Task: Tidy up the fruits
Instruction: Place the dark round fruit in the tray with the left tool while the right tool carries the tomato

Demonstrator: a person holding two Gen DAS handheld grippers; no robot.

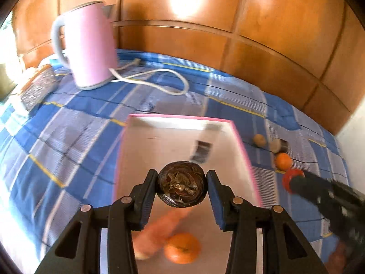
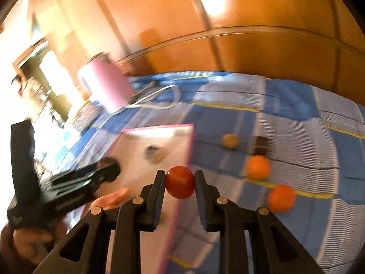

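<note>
1. The left claw (image 1: 182,183) is clenched on a dark, wrinkled round fruit (image 1: 181,184); both pads press its sides, and it hangs above the tray (image 1: 159,141).
2. The right claw (image 2: 180,182) is clenched on a small red tomato (image 2: 180,182), held over the tray's right edge as its own view shows it.
3. The tray is white inside with a pink rim and lies on a blue checked cloth (image 1: 75,137) covering the desk.
4. Inside the tray, at its near end, lie an orange (image 1: 182,247) and a blurred pale orange-pink long thing (image 1: 159,230), perhaps a carrot; they lie just beside each other.
5. A small dark patch (image 1: 200,151) shows on the tray floor further back; it is too blurred to tell what it is.
6. On the cloth right of the tray lie two small brownish fruits (image 1: 259,140) and another orange (image 1: 282,161) near them; the right wrist view shows two oranges (image 2: 257,167) there.
7. A pink kettle (image 1: 87,45) stands at the far left of the desk, its white cord (image 1: 159,77) looped on the cloth toward the tray.
8. Wooden panels (image 1: 251,34) rise behind the desk.
9. A hand (image 2: 29,239) grips the left tool's handle at the lower left of the right wrist view.
</note>
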